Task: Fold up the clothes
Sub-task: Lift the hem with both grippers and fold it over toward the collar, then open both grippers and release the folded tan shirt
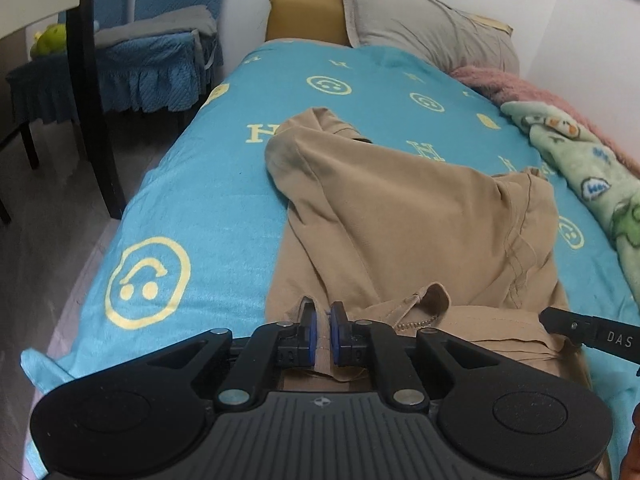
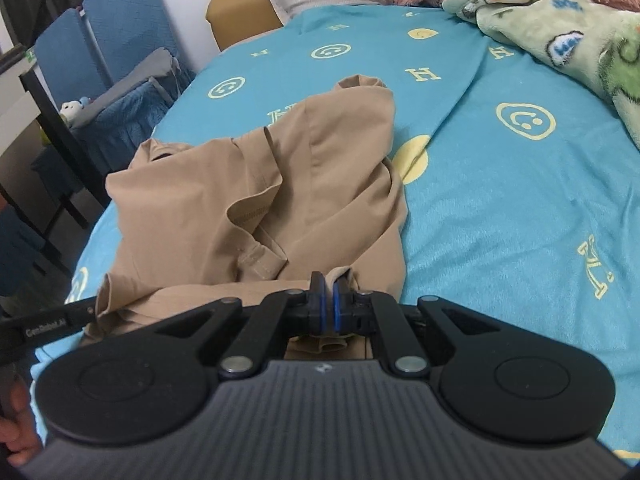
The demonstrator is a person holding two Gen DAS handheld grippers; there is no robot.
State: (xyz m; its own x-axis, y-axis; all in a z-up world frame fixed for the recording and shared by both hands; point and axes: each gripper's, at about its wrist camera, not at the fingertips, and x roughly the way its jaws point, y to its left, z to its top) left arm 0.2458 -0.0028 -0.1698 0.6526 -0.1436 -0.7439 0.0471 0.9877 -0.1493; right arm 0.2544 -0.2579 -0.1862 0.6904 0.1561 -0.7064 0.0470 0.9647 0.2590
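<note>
Tan garment (image 1: 400, 216) stretches ahead of both hand-held grippers (image 1: 323, 322) (image 2: 329, 294), each clamping its near edge.

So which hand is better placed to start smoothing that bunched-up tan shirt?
Probably the left gripper: the humped sleeve lies straight ahead of it. The right gripper faces flatter cloth. Both are pinching the tan shirt, so one must let go.

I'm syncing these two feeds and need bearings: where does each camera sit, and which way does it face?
Left wrist: on the left gripper, facing down the bed to the pillow; its jaws pinch the tan garment; the right gripper's tip shows at right.
Right wrist: on the right gripper, facing likewise; jaws pinch the garment; the left gripper's tip and a hand show at left.
Shared: garment, bed, pillow, green blanket.
</note>
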